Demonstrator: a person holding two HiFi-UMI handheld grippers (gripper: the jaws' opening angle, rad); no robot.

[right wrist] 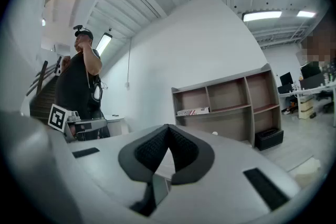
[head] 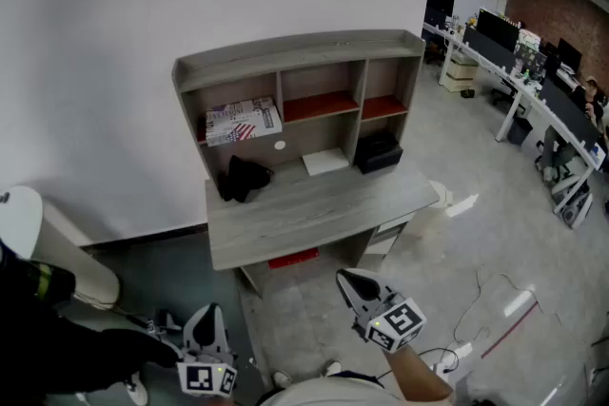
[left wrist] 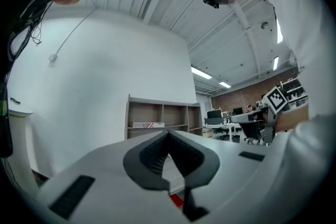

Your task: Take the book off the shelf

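Book [head: 243, 121] lies flat in left compartment of shelf [head: 304, 48], above back-left corner of counter [head: 314, 204]. Left claw [head: 207, 323] and right claw [head: 352, 285] pressed together, empty, well short of counter. Risk: arriving unspread, claw shoves book deeper or tips it off shelf edge.

White wall [head: 95, 62]; grey floor [head: 457, 280]; office desks [head: 533, 81]
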